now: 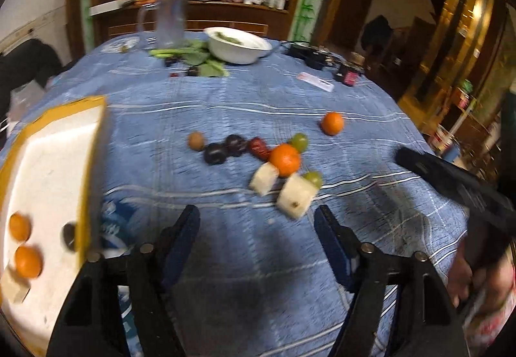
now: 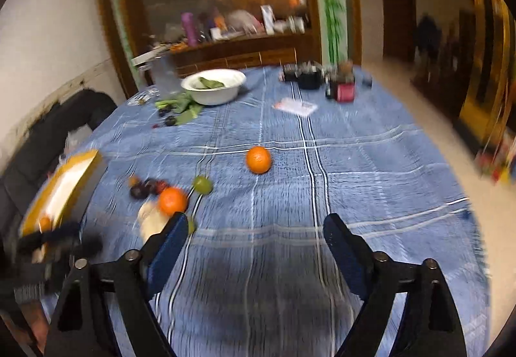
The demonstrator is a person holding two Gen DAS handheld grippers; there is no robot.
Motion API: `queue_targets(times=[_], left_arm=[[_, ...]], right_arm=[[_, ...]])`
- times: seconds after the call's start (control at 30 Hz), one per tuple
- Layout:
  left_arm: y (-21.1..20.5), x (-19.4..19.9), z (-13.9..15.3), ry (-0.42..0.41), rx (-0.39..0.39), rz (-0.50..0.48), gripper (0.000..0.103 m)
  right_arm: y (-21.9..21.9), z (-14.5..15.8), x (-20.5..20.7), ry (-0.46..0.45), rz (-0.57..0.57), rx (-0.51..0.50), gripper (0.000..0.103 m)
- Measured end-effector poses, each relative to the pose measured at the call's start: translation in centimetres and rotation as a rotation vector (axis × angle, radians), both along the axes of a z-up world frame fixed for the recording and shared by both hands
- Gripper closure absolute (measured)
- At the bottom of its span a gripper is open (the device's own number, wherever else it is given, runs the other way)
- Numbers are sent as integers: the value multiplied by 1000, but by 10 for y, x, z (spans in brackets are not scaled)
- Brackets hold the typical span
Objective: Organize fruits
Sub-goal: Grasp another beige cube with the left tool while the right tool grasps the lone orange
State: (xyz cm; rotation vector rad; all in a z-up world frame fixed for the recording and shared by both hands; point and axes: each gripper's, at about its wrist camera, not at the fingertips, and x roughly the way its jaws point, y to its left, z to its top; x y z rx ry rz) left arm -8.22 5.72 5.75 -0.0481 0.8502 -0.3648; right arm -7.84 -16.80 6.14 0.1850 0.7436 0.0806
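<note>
1. Blue checked tablecloth [image 1: 245, 99] covers the table, with a white bowl [image 1: 240, 44] at its far side.
2. Left gripper [image 1: 256, 221] hovers low, jaws spread, holding nothing, just short of a white fruit chunk [image 1: 295, 197].
3. Right gripper [image 2: 256, 231] hangs over bare cloth, jaws likewise spread and holding nothing.
4. Loose fruits cluster mid-table around an orange [image 1: 285, 159]; a lone orange [image 2: 258, 159] sits apart.
5. Yellow-rimmed tray [image 1: 48, 163] at left holds two oranges.
</note>
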Motion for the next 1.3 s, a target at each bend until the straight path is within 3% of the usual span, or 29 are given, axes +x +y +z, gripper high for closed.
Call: queue_targets(times=[0.17, 0.33, 0.53, 0.6, 0.7, 0.83, 0.97, 1.1, 1.17, 1.3], left_arm=[[-22, 14, -11, -3, 28, -62, 43], [-26, 34, -25, 52, -11, -72, 51], [-40, 37, -25, 11, 19, -108, 52], [-44, 37, -25, 1, 28, -118, 52], [-53, 35, -25, -24, 69, -130, 52], [-54, 29, -27, -18, 66, -149, 53], [-50, 34, -38, 38, 50, -127, 54], [-57, 32, -39, 21, 67, -127, 54], [-63, 30, -41, 8, 93, -126, 77], [-59, 24, -34, -27, 91, -100, 77]], right_arm=[[-16, -21, 66, 100, -26, 112, 34], [-14, -33, 107, 124, -63, 111, 34], [-2, -47, 133, 131, -55, 68, 34], [-2, -51, 135, 137, -48, 74, 36], [1, -59, 139, 155, -32, 75, 48], [3, -59, 137, 148, -27, 51, 62], [0, -59, 136, 144, -24, 67, 66], [0, -57, 135, 141, -20, 55, 68], [0, -57, 135, 140, -18, 47, 68], [-3, -55, 134, 136, -14, 66, 69]])
